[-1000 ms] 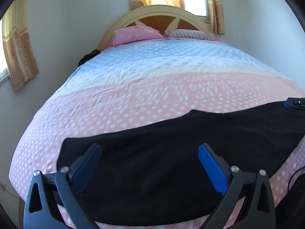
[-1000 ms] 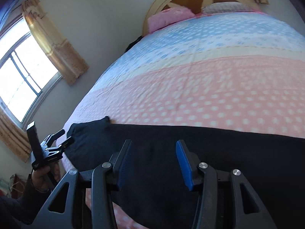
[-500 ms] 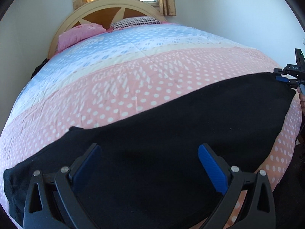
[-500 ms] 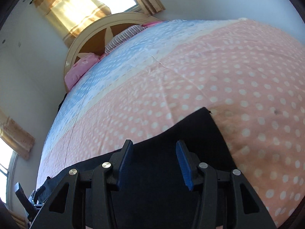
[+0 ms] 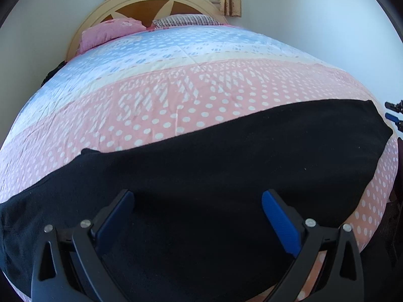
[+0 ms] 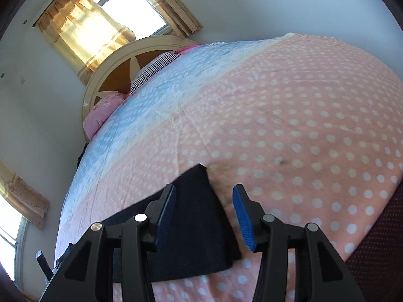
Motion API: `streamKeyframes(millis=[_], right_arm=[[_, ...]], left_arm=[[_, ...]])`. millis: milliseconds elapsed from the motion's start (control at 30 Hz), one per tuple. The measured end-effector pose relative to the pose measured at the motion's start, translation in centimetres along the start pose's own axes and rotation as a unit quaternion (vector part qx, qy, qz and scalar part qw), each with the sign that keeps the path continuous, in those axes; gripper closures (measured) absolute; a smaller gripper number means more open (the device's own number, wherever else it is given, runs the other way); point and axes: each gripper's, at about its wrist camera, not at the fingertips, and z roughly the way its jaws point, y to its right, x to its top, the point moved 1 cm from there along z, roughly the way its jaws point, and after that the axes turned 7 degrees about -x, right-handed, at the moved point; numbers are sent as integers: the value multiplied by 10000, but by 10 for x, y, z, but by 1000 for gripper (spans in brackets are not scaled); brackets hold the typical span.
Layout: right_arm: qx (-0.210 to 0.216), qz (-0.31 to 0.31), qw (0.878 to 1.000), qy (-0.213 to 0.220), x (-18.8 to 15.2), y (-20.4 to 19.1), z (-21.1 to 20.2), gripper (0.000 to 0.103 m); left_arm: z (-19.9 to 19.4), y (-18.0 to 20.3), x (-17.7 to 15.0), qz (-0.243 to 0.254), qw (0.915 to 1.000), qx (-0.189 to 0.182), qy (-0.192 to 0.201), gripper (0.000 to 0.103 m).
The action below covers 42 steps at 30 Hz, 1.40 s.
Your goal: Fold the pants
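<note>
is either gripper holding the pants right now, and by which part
Nothing is held. The left gripper and right gripper both stand open above the black pants.

Bed filled most of room; spread banded pale blue, cream, then pink with white dots. Arched cream headboard with brown wood panels stood against far wall. Pink pillow lay left, striped pillow just beside it. Window above headboard glowed bright through yellow-tan curtains. Second window on side wall, also curtained. Walls plain white.
</note>
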Motion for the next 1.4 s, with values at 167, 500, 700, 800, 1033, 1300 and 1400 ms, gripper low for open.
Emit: streamKeyframes(millis=[167, 500, 700, 800, 1033, 1300, 1400], right_arm=[[220, -76, 9986, -466, -10, 5, 20, 54], [210, -378, 9973, -600, -19, -5, 34, 67], [533, -222, 9973, -447, -16, -1, 27, 91], [723, -357, 9965, -201, -12, -19, 9, 92], [919, -1317, 9865, 324, -25, -113, -33, 92], [1144, -2802, 9531, 15, -87, -247, -5, 92], [894, -3271, 9406, -188, -115, -269, 25, 92]], left_arm=[[2, -4, -1, -102, 9999, -17, -5, 0], [4, -5, -4, -112, 9999, -77, 5, 0], [3, -6, -4, -127, 9998, -142, 47, 0], [0, -8, -5, -177, 9996, -192, 131, 0], [-15, -10, -5, -424, 9982, -204, 380, 0], [-31, 17, 11, -323, 9947, -827, 521, 0], [-24, 25, 18, -342, 9932, -1028, 421, 0]])
